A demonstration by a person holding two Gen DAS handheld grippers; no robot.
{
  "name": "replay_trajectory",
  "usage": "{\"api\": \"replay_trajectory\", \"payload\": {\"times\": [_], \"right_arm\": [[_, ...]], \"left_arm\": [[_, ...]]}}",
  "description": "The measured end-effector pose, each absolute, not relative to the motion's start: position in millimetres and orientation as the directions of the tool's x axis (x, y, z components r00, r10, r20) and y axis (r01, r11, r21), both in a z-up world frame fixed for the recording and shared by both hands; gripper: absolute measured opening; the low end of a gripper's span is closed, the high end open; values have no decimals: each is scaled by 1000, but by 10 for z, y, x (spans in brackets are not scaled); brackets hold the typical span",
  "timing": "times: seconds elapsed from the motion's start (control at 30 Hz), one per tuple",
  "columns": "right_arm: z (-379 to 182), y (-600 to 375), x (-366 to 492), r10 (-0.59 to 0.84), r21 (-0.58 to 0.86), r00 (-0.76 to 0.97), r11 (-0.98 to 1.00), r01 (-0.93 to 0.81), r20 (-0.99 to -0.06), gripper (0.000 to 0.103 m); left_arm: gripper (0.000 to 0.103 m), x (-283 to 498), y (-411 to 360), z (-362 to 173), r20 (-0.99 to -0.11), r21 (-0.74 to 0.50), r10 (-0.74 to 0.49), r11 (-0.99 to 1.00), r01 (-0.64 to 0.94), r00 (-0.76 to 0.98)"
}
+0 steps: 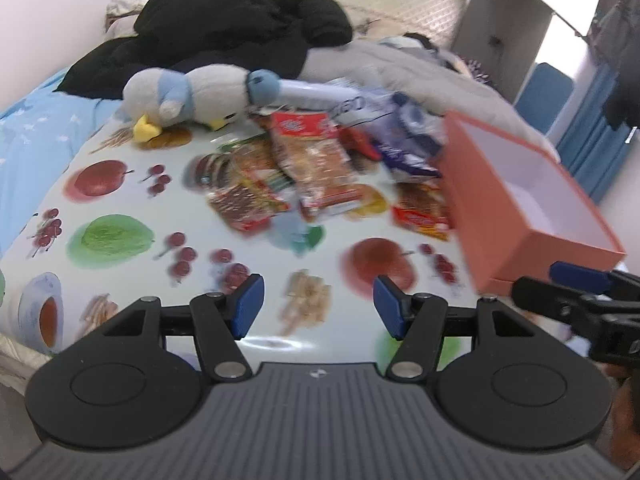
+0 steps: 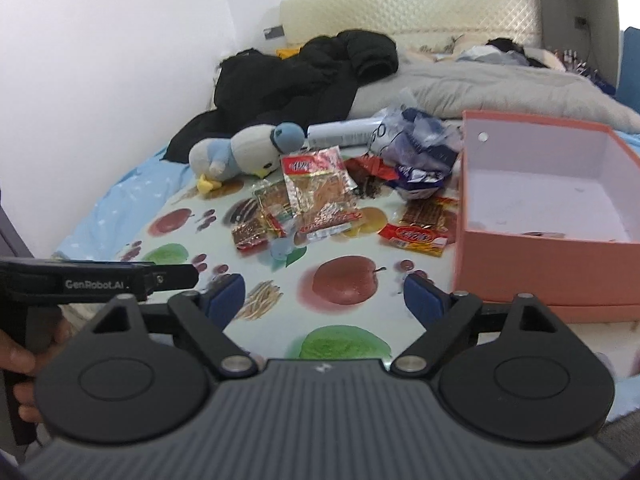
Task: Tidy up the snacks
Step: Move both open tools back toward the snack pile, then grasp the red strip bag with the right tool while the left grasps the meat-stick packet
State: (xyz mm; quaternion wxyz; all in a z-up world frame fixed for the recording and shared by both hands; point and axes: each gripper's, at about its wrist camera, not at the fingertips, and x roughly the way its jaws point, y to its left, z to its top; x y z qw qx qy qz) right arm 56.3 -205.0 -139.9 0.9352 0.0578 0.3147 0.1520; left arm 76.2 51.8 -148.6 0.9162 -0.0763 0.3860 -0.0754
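Right wrist view: my right gripper (image 2: 324, 294) hovers over the fruit-printed sheet (image 2: 344, 280) on the bed, jaws apart, nothing between them. Crinkly red and orange snack packets (image 2: 320, 192) lie heaped mid-sheet, just left of the open salmon-pink cardboard box (image 2: 548, 256). My left gripper (image 1: 319, 305) likewise has jaws apart, holding nothing.

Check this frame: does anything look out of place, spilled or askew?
Yes. A plush penguin lies tipped over face-down at the far edge of the snack pile, not a snack. The snack packets overlap in a loose heap, none in the pink box yet. Dark crumbs seem spilled beside a red wrapper. Both grippers are open.
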Motion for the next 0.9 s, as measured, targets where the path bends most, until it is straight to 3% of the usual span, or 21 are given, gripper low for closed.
{"api": "replay_trajectory", "payload": {"times": [0.37, 0.57, 0.73, 0.9], "right_arm": [[-1830, -1792, 1464, 364, 191, 711, 930, -315, -602, 88], [-2019, -1661, 1951, 368, 173, 696, 926, -336, -616, 88], [-2184, -1564, 2293, 364, 165, 684, 926, -340, -632, 88], [-2312, -1443, 2609, 361, 145, 682, 924, -354, -636, 88]], "left_arm": [[66, 1520, 760, -2094, -705, -121, -145, 989, 83, 694], [70, 1859, 773, -2235, -690, 28, -130, 978, 206, 712], [79, 2140, 865, -2307, -673, 77, -149, 960, 270, 724], [81, 2381, 887, -2374, -652, 107, -229, 916, 387, 723]]}}
